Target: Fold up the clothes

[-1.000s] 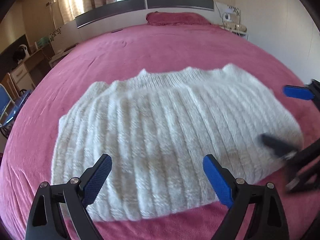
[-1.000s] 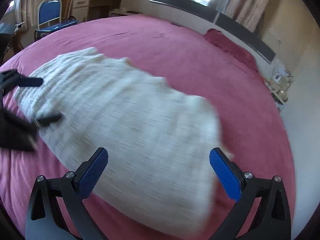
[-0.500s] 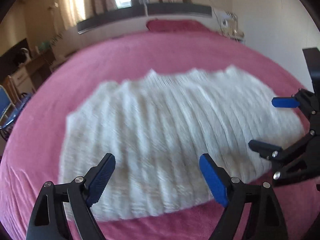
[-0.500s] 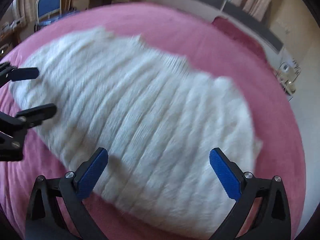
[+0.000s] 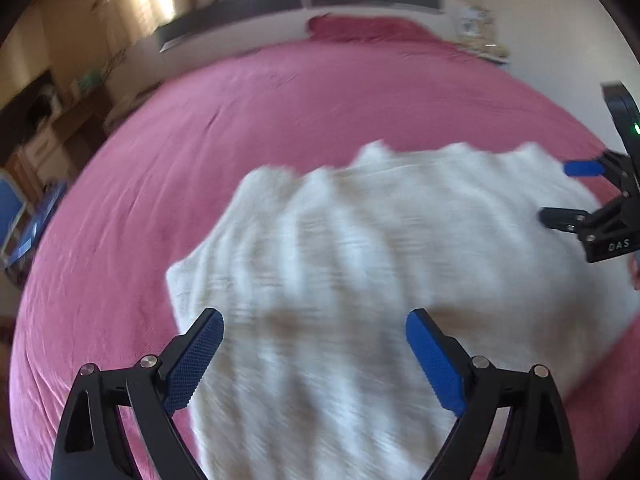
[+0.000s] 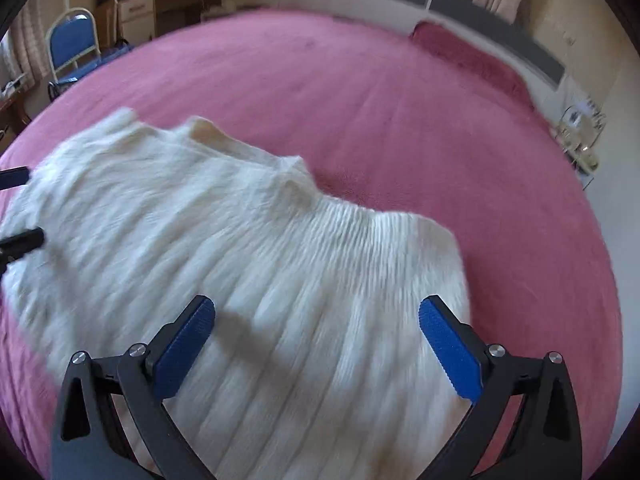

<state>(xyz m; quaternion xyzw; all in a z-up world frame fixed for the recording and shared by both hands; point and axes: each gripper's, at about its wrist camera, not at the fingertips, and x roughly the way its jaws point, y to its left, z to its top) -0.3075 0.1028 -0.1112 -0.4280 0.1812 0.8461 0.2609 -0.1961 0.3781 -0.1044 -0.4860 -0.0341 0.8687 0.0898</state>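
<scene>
**Sweater shifts right in the left view, both grippers wide open**

Since a second ago the white sweater (image 5: 360, 280) has slid toward the right of the left wrist view, baring more pink bed (image 5: 160, 160) on its left, and the right gripper (image 5: 560, 190) now shows fully at that view's right edge. Both views are blurred by motion.

Only the left view shows the right gripper's body, with the letters "DAS" on it and a green light above. Only the right view shows the blue chair (image 6: 74, 46) and the ribbed band of the sweater (image 6: 280, 260) sharply; the left gripper (image 6: 16, 208) appears there just as two tips at the left edge.

Lying flat on the bed, the sweater has its long axis running from one gripper to the other, its ribs crossing that axis.

Left gripper (image 5: 314, 344) fingers are spread wide, holding nothing, above the sweater's near edge. Right gripper (image 6: 316, 336) fingers are likewise spread wide and empty over the cloth.
</scene>
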